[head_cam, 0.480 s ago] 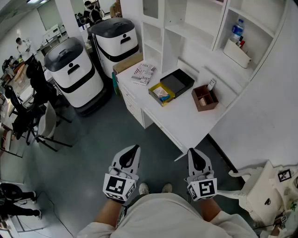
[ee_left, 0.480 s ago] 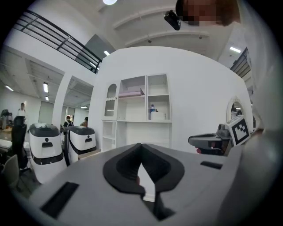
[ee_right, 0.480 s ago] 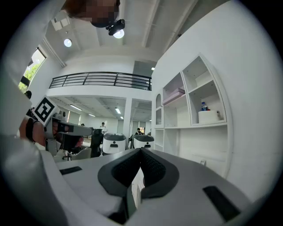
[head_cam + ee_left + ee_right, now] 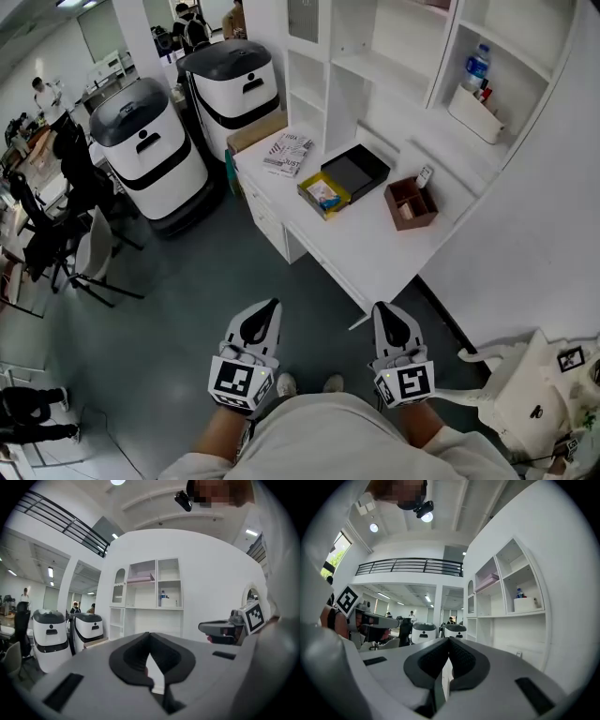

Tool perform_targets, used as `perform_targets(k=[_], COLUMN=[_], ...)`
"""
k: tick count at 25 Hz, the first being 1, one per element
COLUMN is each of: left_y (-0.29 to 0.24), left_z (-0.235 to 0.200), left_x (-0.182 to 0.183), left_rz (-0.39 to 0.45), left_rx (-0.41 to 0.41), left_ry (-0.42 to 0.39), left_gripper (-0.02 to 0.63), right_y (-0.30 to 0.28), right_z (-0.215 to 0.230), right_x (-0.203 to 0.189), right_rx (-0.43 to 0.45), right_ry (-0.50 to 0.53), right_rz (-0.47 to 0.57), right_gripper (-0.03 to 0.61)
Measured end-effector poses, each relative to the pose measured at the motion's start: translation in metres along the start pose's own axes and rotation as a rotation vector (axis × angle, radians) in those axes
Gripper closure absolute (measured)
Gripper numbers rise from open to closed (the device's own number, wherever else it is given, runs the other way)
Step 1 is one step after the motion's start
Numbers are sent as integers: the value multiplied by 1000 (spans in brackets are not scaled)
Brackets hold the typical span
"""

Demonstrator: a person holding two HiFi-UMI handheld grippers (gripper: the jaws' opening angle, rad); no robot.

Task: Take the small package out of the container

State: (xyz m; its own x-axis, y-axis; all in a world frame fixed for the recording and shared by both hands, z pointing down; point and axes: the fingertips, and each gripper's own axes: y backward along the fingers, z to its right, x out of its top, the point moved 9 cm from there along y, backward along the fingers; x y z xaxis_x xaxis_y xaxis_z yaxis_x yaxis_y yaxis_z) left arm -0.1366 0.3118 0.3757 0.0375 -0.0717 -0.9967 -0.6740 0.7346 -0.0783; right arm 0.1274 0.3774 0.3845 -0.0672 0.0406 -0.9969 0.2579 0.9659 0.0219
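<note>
On the white desk (image 4: 375, 258) ahead stands a small yellow open box (image 4: 323, 195) with a pale, blue-marked small package inside. Its black lid (image 4: 356, 171) lies just behind it. Both grippers are held low near my body, well short of the desk and above the grey floor. The left gripper (image 4: 273, 304) is shut with nothing in it, its jaws meeting tip to tip (image 4: 150, 635). My right gripper (image 4: 380, 307) is shut and empty too, its jaws pressed together (image 4: 449, 642). Each gripper view shows the other gripper off to the side.
A brown divided organiser (image 4: 411, 203) and a magazine (image 4: 289, 150) also lie on the desk. White shelving (image 4: 375, 56) rises behind, with a bottle and a white bin (image 4: 476, 108). Two white-and-black machines (image 4: 150, 145) stand left. A white chair (image 4: 525, 389) is at my right.
Almost nothing: the view has shifted slightly and both grippers stay shut in front of my body.
</note>
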Motion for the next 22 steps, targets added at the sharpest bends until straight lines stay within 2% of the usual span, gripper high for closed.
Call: perform_targets(k=[3, 4, 5, 6, 7, 11, 22], left_y=[1, 0, 0, 1, 1, -3, -29], left_z=[-3, -4, -5, -6, -6, -7, 14], left_x=[-2, -1, -1, -2, -4, -6, -4], left_rz=[-3, -1, -1, -4, -7, -16, -26], left_rx=[12, 15, 20, 26, 31, 42, 88], left_ry=[5, 4, 5, 9, 12, 12, -16], left_gripper=[606, 606, 606, 606, 606, 606, 606], right_y=[-4, -7, -9, -11, -11, -8, -11], right_z=[0, 0, 1, 2, 3, 11, 51], right_x=[3, 3, 2, 0, -1, -2, -18], right_rx=[46, 66, 82, 91, 93, 76, 118], right_ry=[-13, -15, -15, -14, -12, 14, 22], right_rz=[17, 11, 2, -5, -8, 17, -1], right_gripper=[545, 464, 321, 263, 234, 189, 183])
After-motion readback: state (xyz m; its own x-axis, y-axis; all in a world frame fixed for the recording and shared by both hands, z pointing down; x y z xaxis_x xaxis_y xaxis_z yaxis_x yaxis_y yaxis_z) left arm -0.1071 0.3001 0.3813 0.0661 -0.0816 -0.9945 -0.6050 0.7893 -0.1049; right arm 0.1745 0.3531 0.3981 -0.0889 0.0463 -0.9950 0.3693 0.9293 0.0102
